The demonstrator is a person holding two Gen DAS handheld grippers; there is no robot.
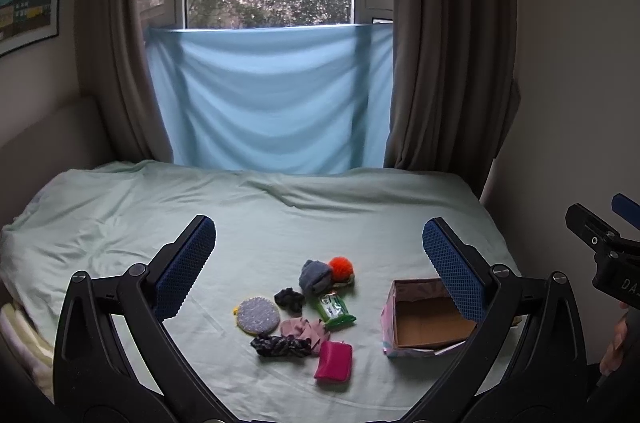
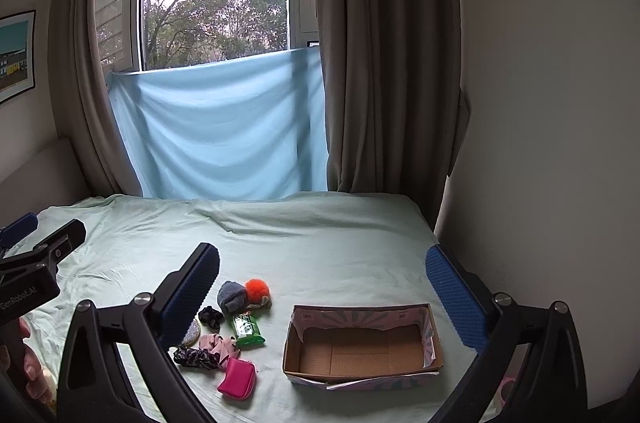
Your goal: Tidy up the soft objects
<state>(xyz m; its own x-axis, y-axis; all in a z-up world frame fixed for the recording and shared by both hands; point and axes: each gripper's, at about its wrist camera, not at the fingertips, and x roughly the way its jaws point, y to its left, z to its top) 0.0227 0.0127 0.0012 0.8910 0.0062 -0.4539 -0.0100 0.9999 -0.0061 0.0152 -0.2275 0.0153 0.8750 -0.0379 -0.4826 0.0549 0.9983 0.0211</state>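
Several soft items lie grouped on the pale green bed sheet (image 1: pixel 160 207): a grey-blue sock bundle (image 1: pixel 315 276), an orange pom-pom (image 1: pixel 341 268), a black scrunchie (image 1: pixel 289 299), a round grey pad (image 1: pixel 258 315), a pink scrunchie (image 1: pixel 306 328), a patterned dark scrunchie (image 1: pixel 280 345), a green tissue pack (image 1: pixel 334 309) and a magenta pouch (image 1: pixel 334 361). An empty open cardboard box (image 2: pixel 362 343) sits to their right. My left gripper (image 1: pixel 320 263) and right gripper (image 2: pixel 324 287) hover above the bed, both open and empty.
A light blue cloth (image 1: pixel 268 99) hangs under the window between brown curtains (image 1: pixel 448 63). A wall (image 2: pixel 560 103) runs close along the bed's right side. Folded pale fabric (image 1: pixel 20 335) lies at the bed's left edge.
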